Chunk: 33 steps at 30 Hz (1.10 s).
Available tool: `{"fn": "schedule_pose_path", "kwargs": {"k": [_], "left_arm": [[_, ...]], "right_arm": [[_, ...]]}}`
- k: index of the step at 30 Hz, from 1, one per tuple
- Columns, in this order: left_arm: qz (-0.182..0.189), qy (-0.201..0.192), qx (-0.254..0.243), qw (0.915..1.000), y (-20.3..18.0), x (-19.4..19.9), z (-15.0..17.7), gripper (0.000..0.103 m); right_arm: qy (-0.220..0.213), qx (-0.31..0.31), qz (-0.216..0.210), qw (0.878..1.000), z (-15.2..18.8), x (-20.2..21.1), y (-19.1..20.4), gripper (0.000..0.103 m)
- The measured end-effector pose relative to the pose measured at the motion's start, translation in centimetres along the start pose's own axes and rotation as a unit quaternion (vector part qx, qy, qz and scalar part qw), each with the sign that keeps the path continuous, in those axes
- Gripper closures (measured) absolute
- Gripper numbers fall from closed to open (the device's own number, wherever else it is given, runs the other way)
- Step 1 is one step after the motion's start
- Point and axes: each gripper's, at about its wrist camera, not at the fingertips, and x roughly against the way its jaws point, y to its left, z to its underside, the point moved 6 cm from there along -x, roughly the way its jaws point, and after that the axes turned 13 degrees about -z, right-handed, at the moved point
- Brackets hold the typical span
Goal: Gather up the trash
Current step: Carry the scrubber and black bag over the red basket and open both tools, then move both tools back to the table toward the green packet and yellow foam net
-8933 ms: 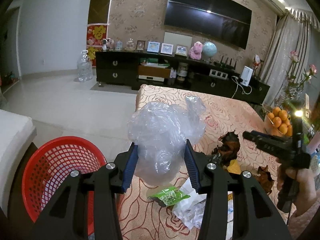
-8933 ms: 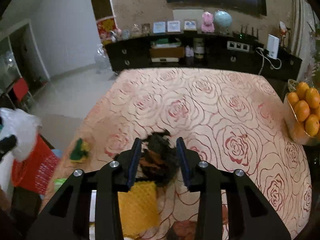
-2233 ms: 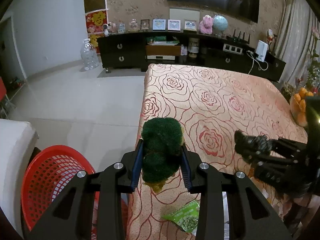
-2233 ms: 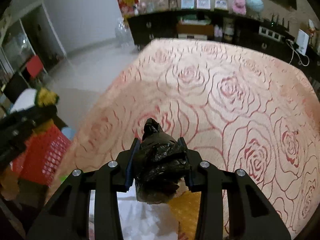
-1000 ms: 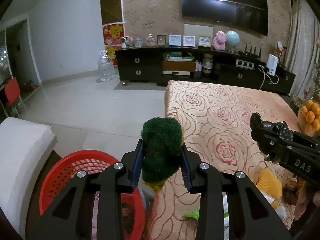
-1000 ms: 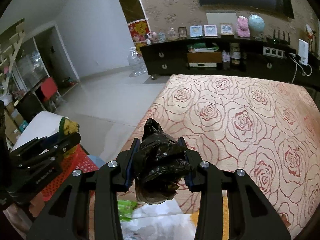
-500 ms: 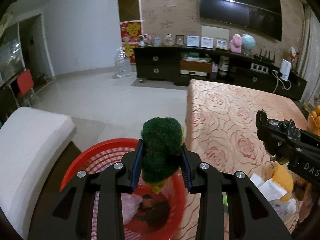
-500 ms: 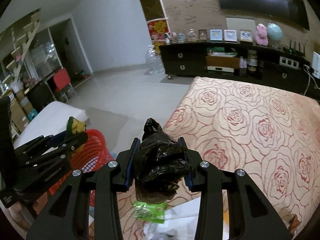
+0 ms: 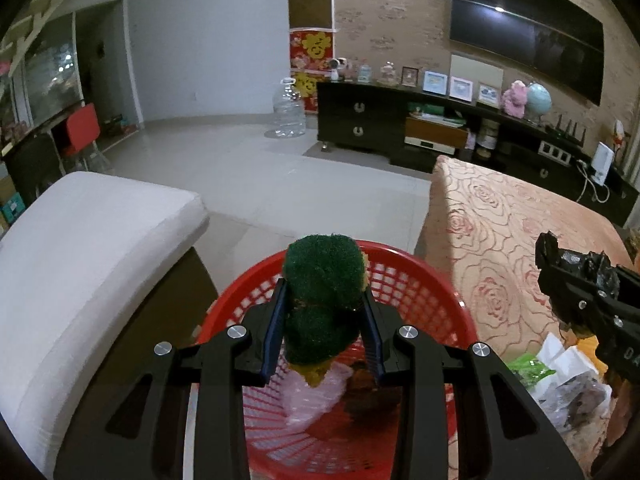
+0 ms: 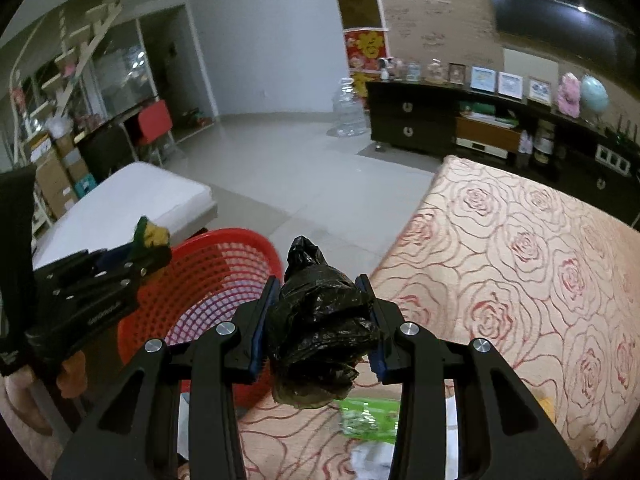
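Note:
My left gripper [image 9: 324, 320] is shut on a green and yellow scouring sponge [image 9: 322, 292] and holds it over the red mesh basket [image 9: 424, 276]. The basket holds a clear plastic bag [image 9: 310, 398] and a dark scrap. My right gripper [image 10: 318, 324] is shut on a crumpled black plastic bag [image 10: 320, 328], above the table's left edge beside the basket [image 10: 200, 280]. The right gripper also shows in the left wrist view [image 9: 560, 280], and the left gripper in the right wrist view [image 10: 138, 256]. A green snack packet [image 10: 370, 418] and white paper [image 9: 560, 364] lie on the rose-patterned tablecloth [image 10: 520, 260].
A white cushioned seat [image 9: 80, 248] stands left of the basket. A dark TV cabinet [image 9: 440, 128] runs along the far wall. A large water bottle [image 9: 289, 110] stands on the tiled floor.
Both grippers have swung left with their loads. The left one now holds the sponge over the basket; the right one has come to the table's left edge.

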Motion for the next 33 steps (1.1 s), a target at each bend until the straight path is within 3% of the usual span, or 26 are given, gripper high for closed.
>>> {"fn": "schedule_pose_path", "kwargs": {"k": [6, 25, 27, 29, 33], "left_arm": [[-0.011, 0.009, 0.001, 0.9999, 1.5, -1.0, 0.2, 0.07], [-0.023, 0.035, -0.013, 0.999, 3.0, -2.8, 1.6, 0.07], [-0.022, 0.037, -0.012, 0.999, 3.2, -2.8, 1.7, 0.07], [-0.02, 0.04, -0.009, 0.9989, 3.4, -2.8, 1.7, 0.069], [-0.016, 0.047, -0.002, 0.9988, 3.8, -3.1, 1.8, 0.061]], "right_arm": [[0.011, 0.019, -0.023, 0.999, -1.3, -2.1, 2.2, 0.065], [0.061, 0.015, -0.072, 0.995, -0.1, -7.4, 5.0, 0.064], [0.063, 0.011, -0.074, 0.995, 0.0, -7.5, 5.0, 0.06], [0.057, 0.004, -0.073, 0.996, -0.1, -7.2, 4.7, 0.046], [0.044, -0.005, -0.068, 0.997, -0.4, -6.5, 4.1, 0.04]]}}
